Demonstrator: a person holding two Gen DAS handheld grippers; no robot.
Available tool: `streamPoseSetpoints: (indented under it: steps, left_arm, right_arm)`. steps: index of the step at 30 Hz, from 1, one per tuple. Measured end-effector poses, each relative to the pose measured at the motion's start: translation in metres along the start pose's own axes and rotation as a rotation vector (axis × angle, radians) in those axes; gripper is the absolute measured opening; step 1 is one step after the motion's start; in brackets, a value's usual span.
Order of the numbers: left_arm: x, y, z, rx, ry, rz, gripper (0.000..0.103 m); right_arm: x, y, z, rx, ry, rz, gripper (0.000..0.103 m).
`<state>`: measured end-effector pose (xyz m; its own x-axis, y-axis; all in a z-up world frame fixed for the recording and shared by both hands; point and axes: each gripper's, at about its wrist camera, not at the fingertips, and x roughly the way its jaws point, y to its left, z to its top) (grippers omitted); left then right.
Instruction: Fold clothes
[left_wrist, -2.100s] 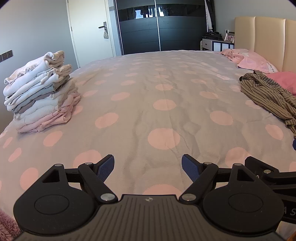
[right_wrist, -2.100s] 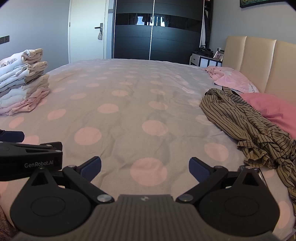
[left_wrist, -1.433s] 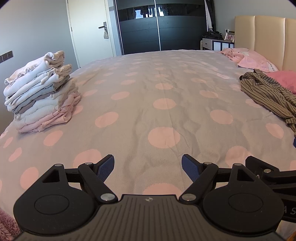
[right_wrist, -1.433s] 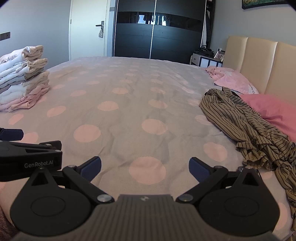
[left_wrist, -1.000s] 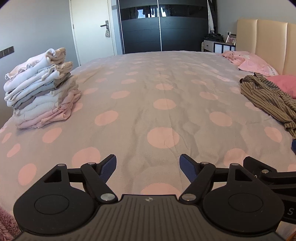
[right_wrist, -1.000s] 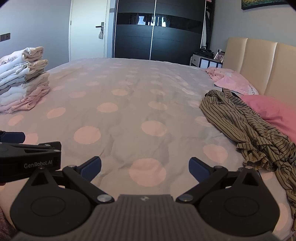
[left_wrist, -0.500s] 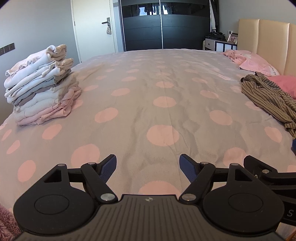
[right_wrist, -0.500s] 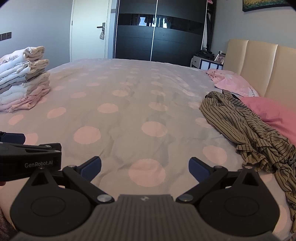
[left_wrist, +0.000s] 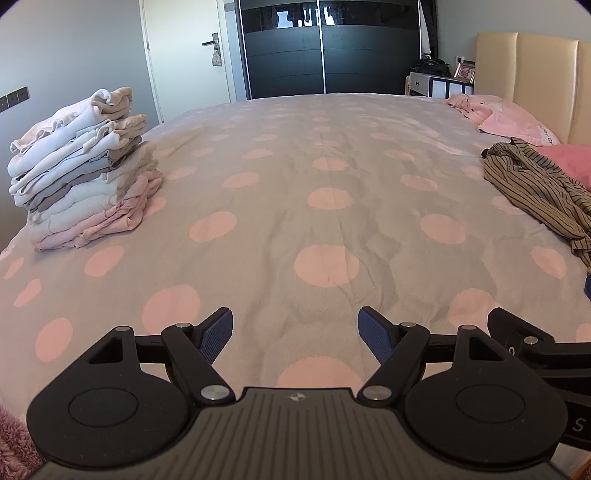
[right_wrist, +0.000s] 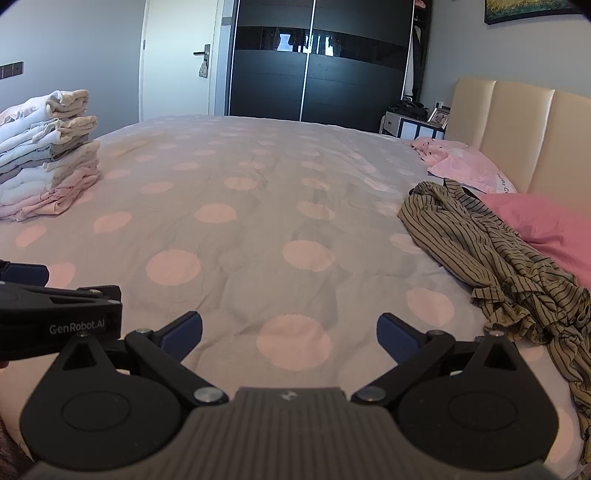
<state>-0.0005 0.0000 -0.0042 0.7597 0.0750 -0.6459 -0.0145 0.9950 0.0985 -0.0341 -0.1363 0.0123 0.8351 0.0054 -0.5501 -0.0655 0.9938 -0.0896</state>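
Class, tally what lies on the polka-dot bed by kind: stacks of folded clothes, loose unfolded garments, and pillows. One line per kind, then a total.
Stacks of folded clothes: 1
Loose unfolded garments (striped garment): 1
Pillows (pale pink pillow, deeper pink pillow): 2
Total: 4

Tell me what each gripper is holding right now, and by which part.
Nothing is held. The left gripper and the right gripper are both open over the bedspread, with nothing between their fingers.
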Motion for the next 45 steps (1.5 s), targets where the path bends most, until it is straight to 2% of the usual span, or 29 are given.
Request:
streamPoseSetpoints:
  steps: [21,26,30,34,41,43,45]
  left_arm:
    - [0.001,-0.001,0.0,-0.005,0.014,-0.003,0.074]
    - [0.003,0.003,0.01,0.007,0.025,-0.058,0.074]
    - [0.005,0.004,0.029,0.011,0.035,-0.079,0.074]
    - [0.013,0.002,0.05,0.063,0.057,-0.134,0.074]
    - [0.035,0.003,0.073,0.126,0.057,-0.114,0.074]
    - [0.043,0.005,0.074,0.12,0.066,-0.11,0.074]
    - [0.05,0.006,0.073,0.113,0.078,-0.107,0.074]
  right_arm:
    - [0.001,-0.002,0.004,0.011,0.023,-0.003,0.102]
    - [0.002,-0.013,0.013,0.011,0.058,0.052,0.102]
    - [0.007,-0.04,0.026,0.014,0.083,0.047,0.101]
    - [0.022,-0.084,0.04,0.048,0.129,0.045,0.1]
    - [0.06,-0.162,0.059,0.013,0.155,-0.041,0.1]
    - [0.076,-0.181,0.063,0.012,0.169,-0.069,0.093]
    - [0.095,-0.199,0.066,0.019,0.189,-0.092,0.091]
